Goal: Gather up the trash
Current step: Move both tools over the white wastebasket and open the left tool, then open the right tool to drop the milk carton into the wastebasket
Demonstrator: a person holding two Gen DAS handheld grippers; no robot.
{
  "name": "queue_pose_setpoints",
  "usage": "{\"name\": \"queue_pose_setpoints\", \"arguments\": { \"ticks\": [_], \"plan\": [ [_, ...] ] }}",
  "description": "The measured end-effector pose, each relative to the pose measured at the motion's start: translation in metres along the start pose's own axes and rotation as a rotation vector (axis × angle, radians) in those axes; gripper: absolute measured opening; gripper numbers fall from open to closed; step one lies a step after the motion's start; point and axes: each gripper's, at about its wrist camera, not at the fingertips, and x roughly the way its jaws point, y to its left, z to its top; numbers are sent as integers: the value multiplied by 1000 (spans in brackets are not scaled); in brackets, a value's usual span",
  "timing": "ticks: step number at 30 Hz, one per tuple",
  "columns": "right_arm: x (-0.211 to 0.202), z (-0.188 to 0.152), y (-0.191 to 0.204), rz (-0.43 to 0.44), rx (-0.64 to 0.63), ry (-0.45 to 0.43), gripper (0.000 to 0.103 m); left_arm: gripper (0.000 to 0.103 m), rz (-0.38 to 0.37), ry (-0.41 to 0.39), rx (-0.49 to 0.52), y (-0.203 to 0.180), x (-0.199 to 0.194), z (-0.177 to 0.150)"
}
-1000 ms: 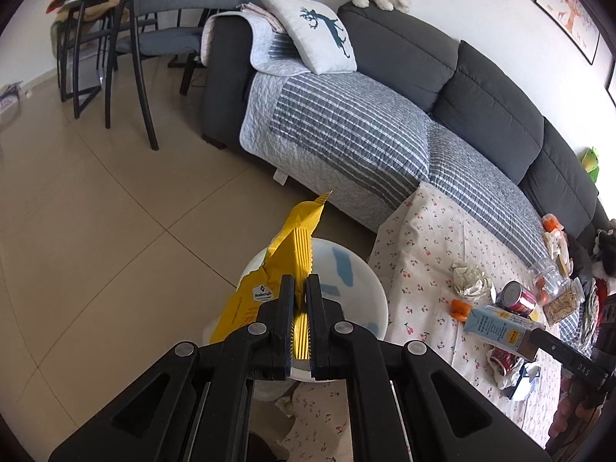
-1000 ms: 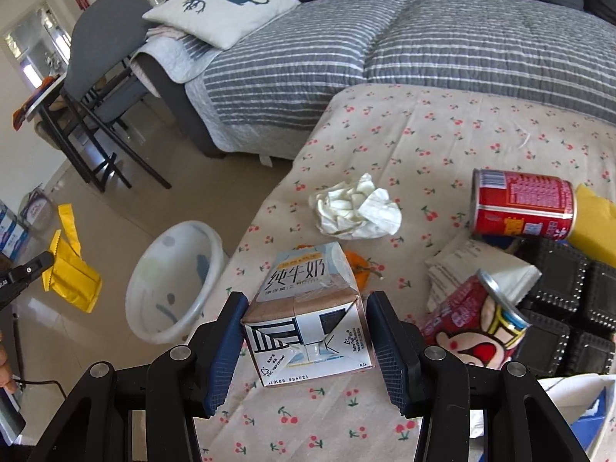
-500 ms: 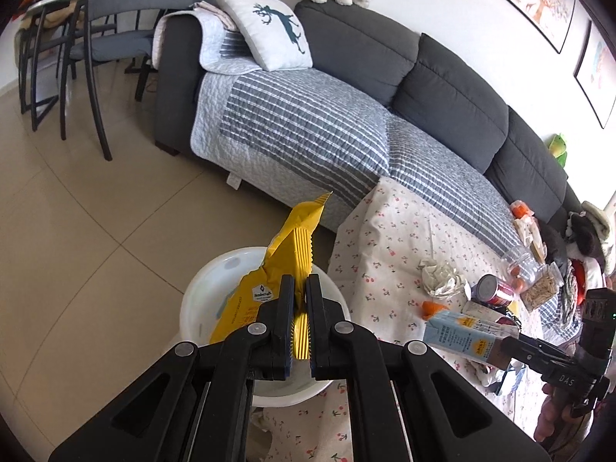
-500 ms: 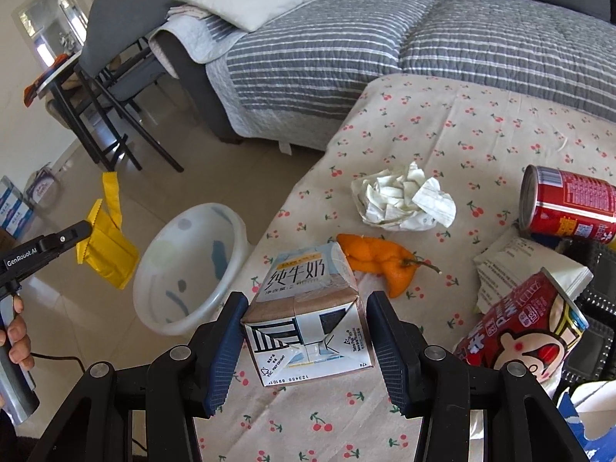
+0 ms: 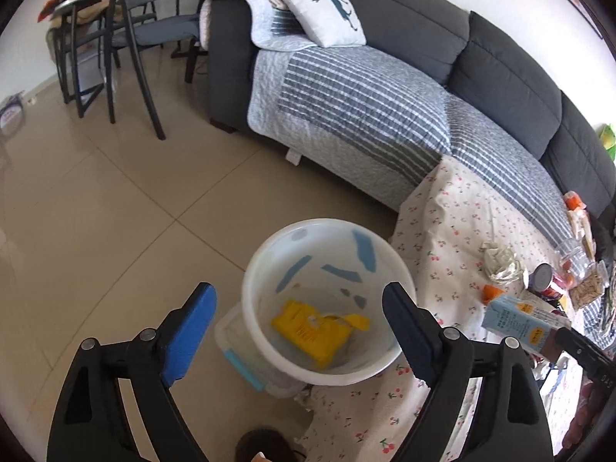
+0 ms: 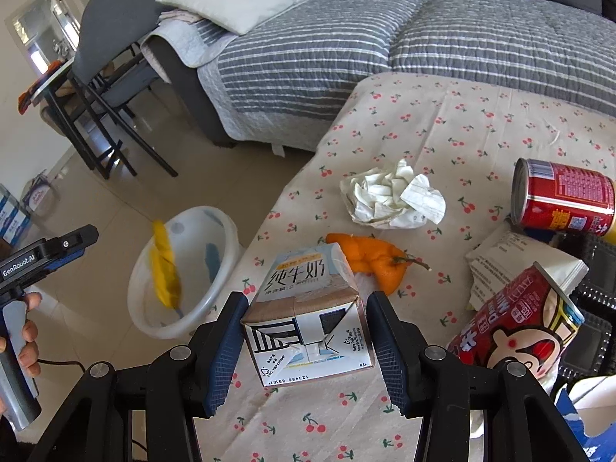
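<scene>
- L gripper (image 5: 298,327): jaws opening, wide apart, nothing between pads; hangs right above bin (image 5: 389,362).
- Bin: white plastic, on floor, touching edge of cherry-print cloth (image 5: 454,231); a clear box w/ blue clip (image 5: 246,365) sits against its near-left side.
- Yellow wrapper (image 5: 312,333): in L-wrist view lies inside bin, on bottom. In R-wrist view same wrapper (image 6: 165,269) is a motion-blurred streak at bin (image 6: 154,323) mouth, clear of L gripper (image 6: 77,240). Exact spot at this instant: cannot tell beyond "in/at bin".
- R gripper (image 6: 306,346): clamped on milk carton (image 6: 308,312), pads pressing both sides; carton held over cloth (image 6: 462,115), to right of bin.
- Same carton (image 5: 516,317) seen from L wrist, right of bin, over cloth.
- Still on cloth, right of bin: crumpled paper (image 6: 392,196), orange peel (image 6: 369,258) just behind carton, red can (image 6: 562,196) on its side, 2nd red can (image 6: 516,323) tilted near R gripper.
- Hand (image 6: 25,331) on L gripper handle, left of bin.
- Sofa (image 5: 481,54) w/ striped blanket behind bin.
</scene>
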Motion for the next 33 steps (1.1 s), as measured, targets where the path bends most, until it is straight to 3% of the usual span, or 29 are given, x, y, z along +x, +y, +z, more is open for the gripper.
{"name": "queue_pose_setpoints", "arguments": {
  "ticks": [6, 16, 25, 26, 29, 33],
  "plan": [
    [3, 1, 13, 33, -10, 4, 56, 97, 112, 116, -3, 15, 2, -16],
    [39, 24, 68, 85, -85, 32, 56, 97, 176, 80, 33, 22, -7, -14],
    [85, 38, 92, 142, -62, 81, 57, 97, 197, 71, 57, 24, -6, -14],
    [88, 38, 95, 155, -59, 81, 58, 97, 195, 70, 57, 23, -7, -14],
    [90, 40, 100, 173, -43, 75, 83, 97, 185, 63, 65, 17, -9, -14],
    [73, 37, 99, 173, -59, 60, 84, 97, 164, 50, 92, 1, -14, -17]
  ]
}}
